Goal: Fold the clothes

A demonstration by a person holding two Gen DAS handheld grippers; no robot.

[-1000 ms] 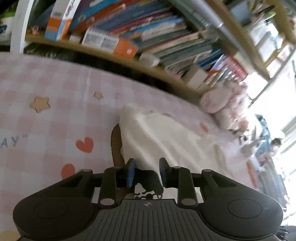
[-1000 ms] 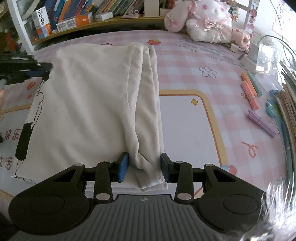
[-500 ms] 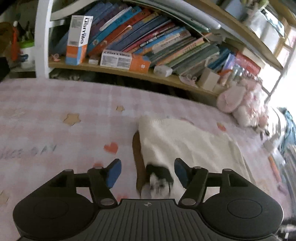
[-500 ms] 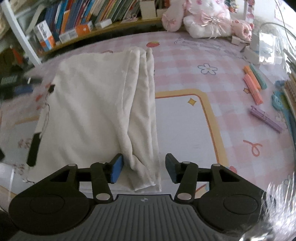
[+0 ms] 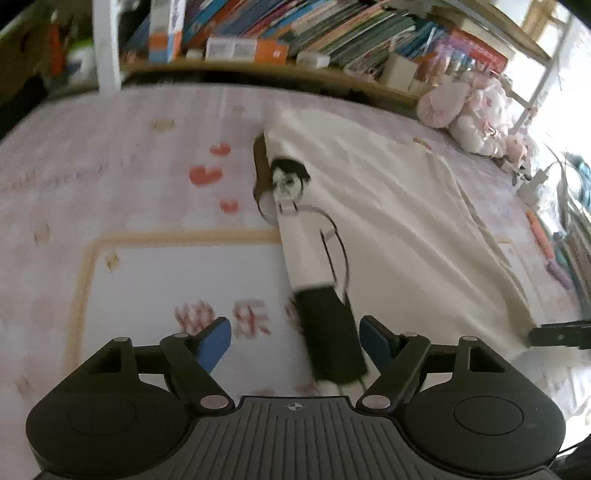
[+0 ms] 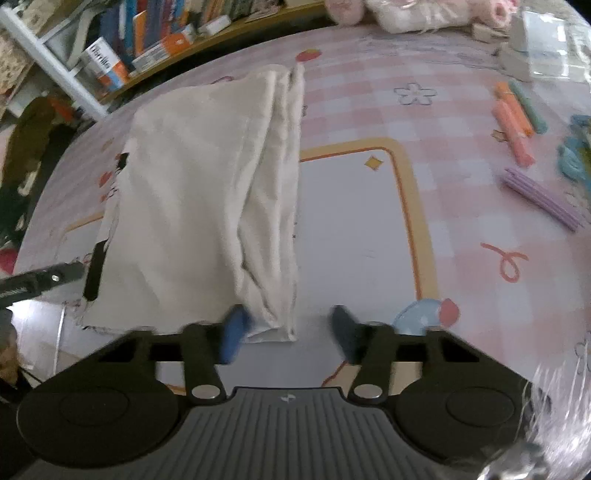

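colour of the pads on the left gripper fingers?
Blue, on black fingers; clearest in the left wrist view.

A pink checked tablecloth (image 6: 369, 96) is spread under everything. Books (image 5: 332, 33) are shelved behind it, plush toys (image 5: 476, 118) beside. Pens (image 6: 515, 125) are scattered at the right.

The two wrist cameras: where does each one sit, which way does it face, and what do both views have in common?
Left wrist: sits behind the left hand-held gripper, looking along its open fingers over the printed left edge of the cream T-shirt toward the bookshelf; the other gripper's tip shows at far right.
Right wrist: sits behind the right hand-held gripper, fingers open, looking along the shirt's bunched right edge; the left gripper's tip shows at far left.
Shared: the T-shirt, the pink checked table cover, the bookshelf, plush toys.
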